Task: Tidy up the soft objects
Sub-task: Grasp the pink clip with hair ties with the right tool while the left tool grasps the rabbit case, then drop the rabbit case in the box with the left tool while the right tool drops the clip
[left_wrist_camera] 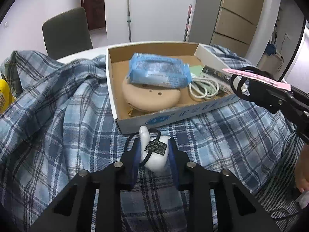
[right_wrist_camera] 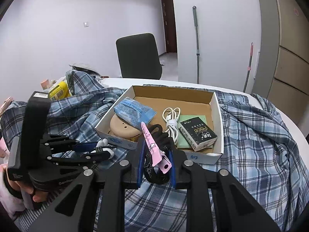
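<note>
My left gripper (left_wrist_camera: 154,145) is shut on a white plush hair tie (left_wrist_camera: 154,154) with a black elastic and a black tag, held just above the plaid cloth (left_wrist_camera: 58,116) in front of the cardboard box (left_wrist_camera: 115,100). It also shows in the right wrist view (right_wrist_camera: 100,148). My right gripper (right_wrist_camera: 156,145) is shut on a pink hair clip (right_wrist_camera: 152,147) and black hair ties (right_wrist_camera: 156,135), held over the box's near wall (right_wrist_camera: 195,157). The clip also shows in the left wrist view (left_wrist_camera: 256,76).
The box holds a blue wet-wipes pack (left_wrist_camera: 158,71), a beige round case (left_wrist_camera: 150,96), a coiled white cable (right_wrist_camera: 171,123), a black carton (right_wrist_camera: 199,133) and a green pad (right_wrist_camera: 193,118). A yellow item (right_wrist_camera: 58,90) lies far left. A dark chair (right_wrist_camera: 139,56) stands behind the table.
</note>
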Demonstrator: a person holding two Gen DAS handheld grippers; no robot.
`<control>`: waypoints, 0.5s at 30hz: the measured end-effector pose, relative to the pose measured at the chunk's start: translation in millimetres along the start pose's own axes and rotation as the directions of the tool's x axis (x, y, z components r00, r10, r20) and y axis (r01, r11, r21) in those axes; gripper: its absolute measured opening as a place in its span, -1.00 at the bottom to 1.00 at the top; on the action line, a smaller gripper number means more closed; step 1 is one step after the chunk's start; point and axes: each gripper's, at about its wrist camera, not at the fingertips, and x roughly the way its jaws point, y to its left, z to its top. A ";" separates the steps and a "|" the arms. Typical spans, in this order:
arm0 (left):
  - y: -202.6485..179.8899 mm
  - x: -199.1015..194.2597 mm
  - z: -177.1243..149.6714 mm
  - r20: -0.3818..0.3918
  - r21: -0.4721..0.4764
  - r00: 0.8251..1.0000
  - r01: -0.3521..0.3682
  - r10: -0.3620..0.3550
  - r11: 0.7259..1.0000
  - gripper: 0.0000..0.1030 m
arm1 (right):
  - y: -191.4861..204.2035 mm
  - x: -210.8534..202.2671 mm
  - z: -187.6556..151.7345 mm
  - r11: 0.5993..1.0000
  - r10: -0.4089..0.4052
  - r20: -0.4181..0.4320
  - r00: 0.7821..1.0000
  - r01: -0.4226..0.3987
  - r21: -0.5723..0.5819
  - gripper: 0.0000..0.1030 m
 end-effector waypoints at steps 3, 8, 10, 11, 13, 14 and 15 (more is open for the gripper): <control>-5.5 -13.4 1.6 0.065 0.019 0.998 -0.005 0.004 1.000 -0.47 | -2.5 -2.5 1.2 1.000 -0.003 0.012 1.000 0.003 0.011 -0.61; -15.3 -49.3 -1.3 0.227 0.048 0.974 -0.014 0.003 0.999 -0.47 | -5.7 -5.5 2.2 1.000 0.008 0.029 1.000 -0.009 0.027 -0.61; -17.4 -65.7 -2.0 0.296 0.049 0.955 -0.006 -0.009 0.999 -0.47 | -5.3 -8.5 2.5 1.000 0.006 0.045 0.999 -0.007 0.025 -0.61; -19.7 -76.8 -2.8 0.343 0.051 0.939 -0.017 -0.001 0.999 -0.47 | -5.0 -10.7 2.9 1.000 0.005 0.057 0.998 -0.006 0.024 -0.61; -22.9 -96.4 -4.0 0.426 0.051 0.905 -0.035 0.010 0.998 -0.47 | -4.5 -15.4 4.3 1.000 0.001 0.081 0.997 -0.002 0.020 -0.61; -24.5 -107.6 -4.2 0.469 0.047 0.883 -0.043 0.016 0.998 -0.47 | -4.1 -18.2 5.3 1.000 -0.002 0.094 0.996 0.000 0.019 -0.61; -24.0 -114.1 -4.4 0.491 0.045 0.871 -0.047 0.019 0.998 -0.47 | -4.1 -21.5 6.4 1.000 -0.001 0.109 0.994 -0.001 0.019 -0.61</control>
